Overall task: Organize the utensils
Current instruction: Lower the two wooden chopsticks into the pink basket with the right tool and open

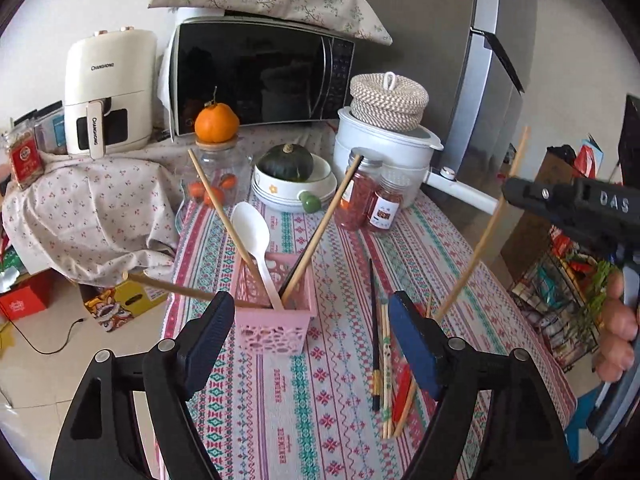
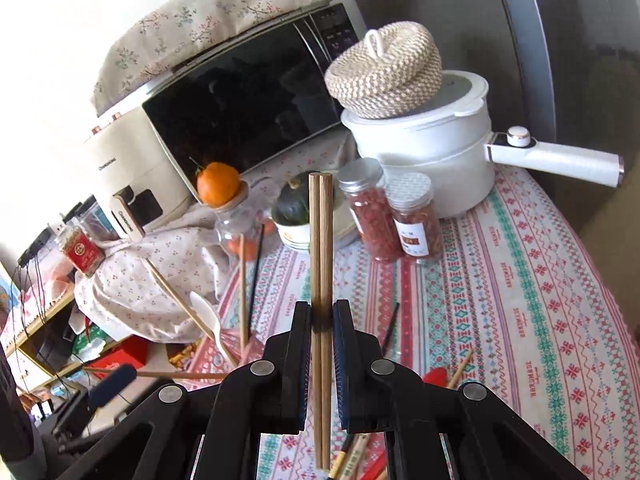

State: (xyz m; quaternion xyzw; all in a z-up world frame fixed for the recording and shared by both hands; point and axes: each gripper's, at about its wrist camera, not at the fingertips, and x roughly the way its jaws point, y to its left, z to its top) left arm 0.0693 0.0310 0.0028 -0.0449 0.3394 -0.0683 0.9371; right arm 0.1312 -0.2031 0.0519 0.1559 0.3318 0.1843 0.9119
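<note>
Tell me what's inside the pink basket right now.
The pink basket holds a white plastic spoon, two wooden chopsticks and a dark one, all leaning out over the rim. Its floor is hidden behind the front wall, so anything lying flat there can't be seen.

Left hand-held gripper [image 1: 310, 332] open, fingers either side of pink basket [image 1: 276, 320] at 6 o'clock. Basket holds white spoon [image 1: 256, 240] and chopsticks [image 1: 320, 228]. Loose chopsticks [image 1: 380, 356] on counter [image 1: 460, 248] at 5. Right hand-held gripper [image 1: 516, 196] at 3 pinches a chopstick pair [image 1: 480, 236].

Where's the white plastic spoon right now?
The white spoon stands upright in the pink basket near the table's left edge, among wooden chopsticks, between the left gripper's open jaws.
</note>
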